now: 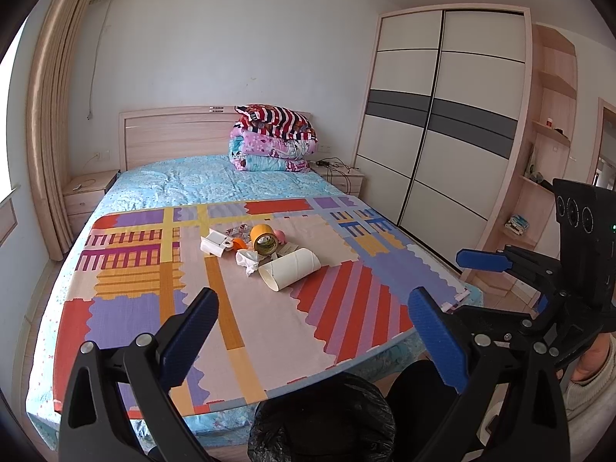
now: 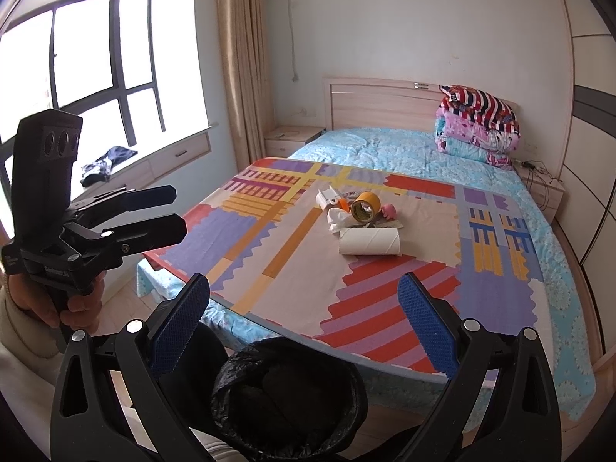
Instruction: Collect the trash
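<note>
Trash pile [image 1: 261,254]: clustered mid-bed on the patterned mat [image 1: 127,265], well apart from both tongs.
Cardboard tube [image 1: 289,269]: white, lying on its side at the near edge of the pile, open end toward the left wrist camera.
Tape roll [image 1: 265,241]: yellow-brown, tilted behind the tube, partly covering the scraps beneath.
Crumpled tissue [image 1: 248,261]: white, just beside the tube's open end.
White box [image 1: 214,244]: at the pile's left side, touching an orange piece too small to identify.
Hard to make out: shiny wrapper bits and a pink item behind the tape roll; flat paper under the roll mostly hidden.
Trash bin [image 2: 288,396]: black bag lining, at the foot of the bed, low between the tong fingers; rim cut off in the left wrist view, contents dark and unreadable.
Left tongs [image 1: 313,312]: fingers wide apart, gripping nothing, held over the mat's near edge.
Right tongs [image 2: 304,315]: fingers wide apart, empty, above the bin and the mat corner.
Hands: mostly hidden behind the handles, sleeve edges showing.
Surroundings: folded quilts [image 1: 273,138] stacked at the headboard; wardrobe [image 1: 442,115] right of the bed; nightstand [image 1: 86,192] at the left; window [image 2: 77,57] and curtain [image 2: 242,61]; dark cloth [image 2: 106,165] on the sill.
In the way: nothing between tongs and pile besides bare mat.
</note>
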Motion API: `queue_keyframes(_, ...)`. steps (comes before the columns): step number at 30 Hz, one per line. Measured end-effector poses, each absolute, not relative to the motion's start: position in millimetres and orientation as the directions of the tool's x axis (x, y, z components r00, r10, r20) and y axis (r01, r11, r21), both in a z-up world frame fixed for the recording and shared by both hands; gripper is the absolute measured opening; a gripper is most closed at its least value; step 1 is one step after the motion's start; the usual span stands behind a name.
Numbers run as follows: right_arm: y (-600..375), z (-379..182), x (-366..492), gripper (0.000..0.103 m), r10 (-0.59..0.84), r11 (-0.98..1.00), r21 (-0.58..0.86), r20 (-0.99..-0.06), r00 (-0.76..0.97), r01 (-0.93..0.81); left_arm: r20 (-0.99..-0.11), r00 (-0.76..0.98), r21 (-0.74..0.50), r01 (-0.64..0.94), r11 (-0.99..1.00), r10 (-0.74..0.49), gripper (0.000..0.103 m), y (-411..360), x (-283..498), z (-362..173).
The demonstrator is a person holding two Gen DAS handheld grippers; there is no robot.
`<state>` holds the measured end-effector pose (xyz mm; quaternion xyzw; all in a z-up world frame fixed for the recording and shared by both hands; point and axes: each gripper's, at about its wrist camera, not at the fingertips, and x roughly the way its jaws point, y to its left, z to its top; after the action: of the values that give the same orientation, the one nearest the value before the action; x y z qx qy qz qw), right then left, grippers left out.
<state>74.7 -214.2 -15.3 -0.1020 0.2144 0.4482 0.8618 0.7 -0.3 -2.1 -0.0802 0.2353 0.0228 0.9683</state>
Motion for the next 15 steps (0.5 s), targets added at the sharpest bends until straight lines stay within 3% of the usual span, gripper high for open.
queue_keyframes(15, -214.6, -15.5, 74.5, 0.099, 0.727, 0.579, 0.017, -0.464, 0.507, -0.815, -0.463, 0.887, -0.146, -0.08, 0.986, 0.003, 0.095, -0.4, 1.1, -2.7)
